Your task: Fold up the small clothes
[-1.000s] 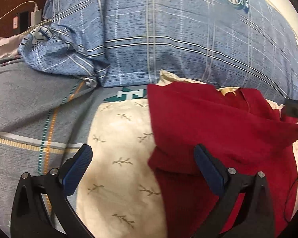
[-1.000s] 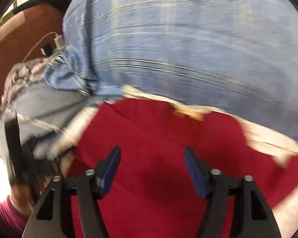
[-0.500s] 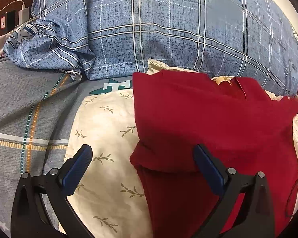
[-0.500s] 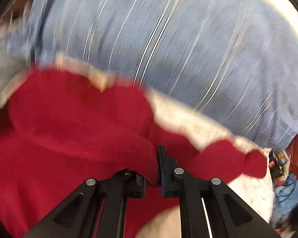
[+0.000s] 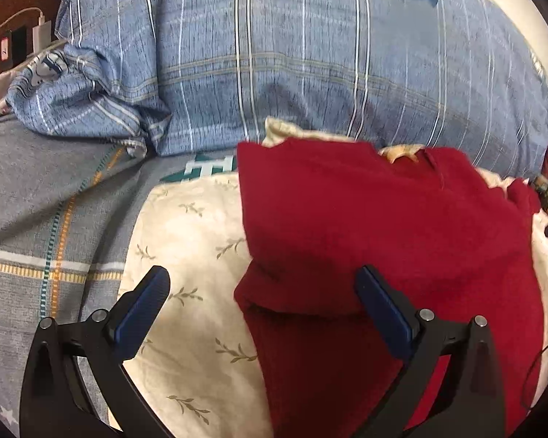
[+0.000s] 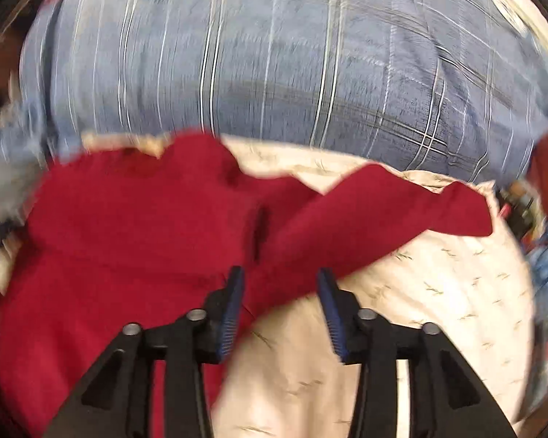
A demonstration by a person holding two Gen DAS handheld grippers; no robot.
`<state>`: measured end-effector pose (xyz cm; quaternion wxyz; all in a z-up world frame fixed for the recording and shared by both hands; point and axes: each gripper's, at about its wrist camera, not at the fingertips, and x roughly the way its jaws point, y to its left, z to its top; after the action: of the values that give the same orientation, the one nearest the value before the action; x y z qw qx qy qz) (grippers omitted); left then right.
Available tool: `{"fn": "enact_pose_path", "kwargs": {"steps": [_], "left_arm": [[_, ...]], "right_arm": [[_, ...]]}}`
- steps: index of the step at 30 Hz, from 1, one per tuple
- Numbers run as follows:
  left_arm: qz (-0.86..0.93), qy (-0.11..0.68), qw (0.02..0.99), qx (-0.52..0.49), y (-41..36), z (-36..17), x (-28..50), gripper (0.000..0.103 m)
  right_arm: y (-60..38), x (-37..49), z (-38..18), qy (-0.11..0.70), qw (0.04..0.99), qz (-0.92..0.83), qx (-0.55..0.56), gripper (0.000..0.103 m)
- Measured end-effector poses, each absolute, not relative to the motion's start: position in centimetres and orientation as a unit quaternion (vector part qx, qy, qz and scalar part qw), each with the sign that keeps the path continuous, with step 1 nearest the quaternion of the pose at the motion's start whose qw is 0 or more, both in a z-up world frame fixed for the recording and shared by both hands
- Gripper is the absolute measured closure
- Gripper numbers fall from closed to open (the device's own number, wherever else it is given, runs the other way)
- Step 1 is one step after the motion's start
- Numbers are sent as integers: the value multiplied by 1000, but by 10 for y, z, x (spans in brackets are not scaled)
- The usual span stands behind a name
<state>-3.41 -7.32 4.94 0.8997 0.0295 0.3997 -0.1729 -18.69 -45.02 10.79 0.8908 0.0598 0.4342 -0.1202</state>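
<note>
Left gripper (image 5: 261,297): black frame, blue-padded fingers spread wide, grasping nothing. One pad hangs over the cream leaf-print cloth (image 5: 186,252), the other over the dark red knitted garment (image 5: 376,219).

Right gripper (image 6: 280,294): fingers parted with a clear gap between them, nothing clamped. The view is motion-blurred. A fold of the red garment (image 6: 135,219) lies in the gap between the blue pads; whether either pad touches the fabric cannot be determined.

The red garment lies on the cream cloth (image 6: 438,284), which shows around it on both sides. In the left wrist view its left side is doubled over, forming a thick rounded fold edge just ahead of the gripper. In the right wrist view one sleeve (image 6: 402,204) extends to the right across the cream cloth, wrinkled at its end. A tan label (image 5: 402,153) is visible at the neckline on the far edge.

Left of the cream cloth: grey bedsheet with yellow and teal stripes (image 5: 47,219).

Beyond the garment: large blue plaid pillow (image 5: 292,54), bearing a round emblem near its top, its crumpled corner resting on the grey sheet. At far left, a white charger with cable (image 5: 42,31) against a dark brown surface.
</note>
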Motion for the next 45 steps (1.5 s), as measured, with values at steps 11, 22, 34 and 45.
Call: {"fn": "enact_pose_path", "kwargs": {"steps": [11, 22, 34, 45], "left_arm": [[-148, 433, 888, 40, -78, 35, -18, 1], [-142, 423, 894, 51, -80, 40, -27, 1], [-121, 385, 914, 46, -62, 85, -53, 1], [-136, 388, 911, 37, -88, 80, -46, 1]], "right_arm": [[-431, -97, 52, 478, 865, -130, 75, 69], [-410, -142, 78, 448, 884, -96, 92, 54], [-397, -150, 72, 454, 882, -88, 96, 54], [-400, -138, 46, 467, 870, -110, 110, 48]]}}
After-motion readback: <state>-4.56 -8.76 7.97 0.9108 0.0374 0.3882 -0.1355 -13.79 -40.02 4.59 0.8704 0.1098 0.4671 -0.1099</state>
